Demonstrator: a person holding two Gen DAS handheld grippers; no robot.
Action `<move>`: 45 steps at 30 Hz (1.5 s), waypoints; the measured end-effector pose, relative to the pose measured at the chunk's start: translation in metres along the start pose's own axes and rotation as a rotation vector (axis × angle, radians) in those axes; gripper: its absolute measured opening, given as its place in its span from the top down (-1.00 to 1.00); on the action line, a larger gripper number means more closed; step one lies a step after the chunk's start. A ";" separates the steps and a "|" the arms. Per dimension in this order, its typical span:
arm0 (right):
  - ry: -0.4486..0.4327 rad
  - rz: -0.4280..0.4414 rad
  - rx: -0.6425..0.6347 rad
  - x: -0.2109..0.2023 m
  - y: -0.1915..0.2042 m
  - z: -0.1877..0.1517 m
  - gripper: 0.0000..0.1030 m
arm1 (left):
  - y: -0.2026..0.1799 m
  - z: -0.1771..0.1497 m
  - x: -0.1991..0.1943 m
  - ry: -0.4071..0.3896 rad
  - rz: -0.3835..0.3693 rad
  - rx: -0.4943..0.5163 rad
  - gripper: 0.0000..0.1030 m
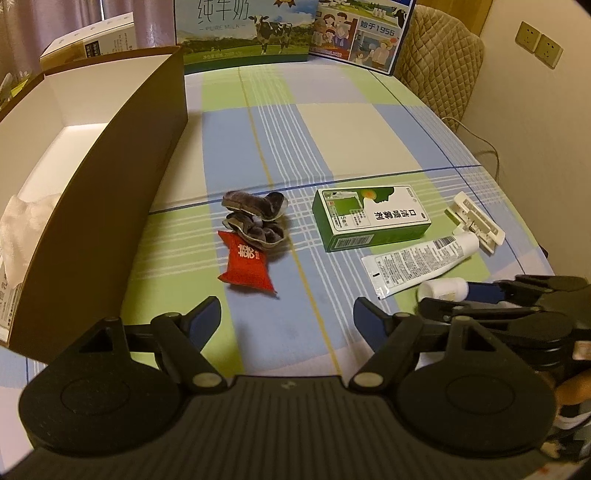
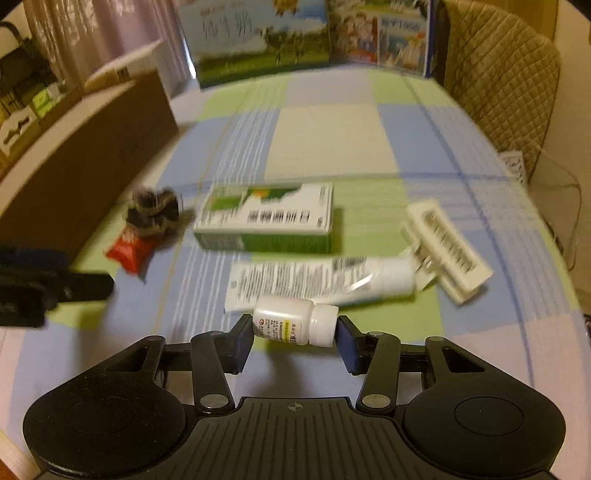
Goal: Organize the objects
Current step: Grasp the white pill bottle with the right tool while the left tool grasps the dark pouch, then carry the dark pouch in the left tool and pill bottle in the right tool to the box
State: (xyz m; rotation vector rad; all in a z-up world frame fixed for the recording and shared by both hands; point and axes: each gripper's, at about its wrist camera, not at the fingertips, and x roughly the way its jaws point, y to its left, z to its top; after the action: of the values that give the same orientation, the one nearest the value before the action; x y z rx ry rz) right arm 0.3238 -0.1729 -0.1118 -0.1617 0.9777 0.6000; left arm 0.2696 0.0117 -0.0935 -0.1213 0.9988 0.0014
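Note:
My right gripper [image 2: 295,332] is shut on a small white pill bottle [image 2: 295,324], held sideways just above the checked tablecloth; the bottle also shows in the left wrist view [image 1: 443,288]. My left gripper [image 1: 287,318] is open and empty, low over the cloth. Ahead of it lie a red sachet [image 1: 246,263] and a grey plush bundle [image 1: 255,219]. A green and white box [image 1: 369,218], a white tube [image 1: 417,260] and a white clip [image 1: 474,221] lie to the right. The brown open box [image 1: 110,184] stands at the left.
Milk cartons [image 1: 247,33] stand along the table's far edge. A quilted chair [image 1: 439,62] is at the far right. White tissue [image 1: 22,221] lies inside the brown box. A cable [image 1: 487,147] hangs off the right edge.

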 end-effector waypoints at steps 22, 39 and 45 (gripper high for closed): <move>-0.114 -0.067 0.172 -0.013 -0.052 0.052 0.13 | 0.003 0.064 0.069 0.013 0.074 0.142 -0.35; -0.108 -0.062 0.169 -0.009 -0.052 0.053 0.13 | 0.018 0.073 0.077 -0.002 0.078 0.116 0.53; -0.132 -0.027 0.143 -0.020 -0.041 0.055 0.13 | 0.023 0.072 0.041 -0.077 0.059 0.062 0.54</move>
State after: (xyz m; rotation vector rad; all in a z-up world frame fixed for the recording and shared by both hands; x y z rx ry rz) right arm 0.3781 -0.1932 -0.0695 -0.0080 0.8854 0.5074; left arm 0.3511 0.0398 -0.0917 -0.0346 0.9246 0.0283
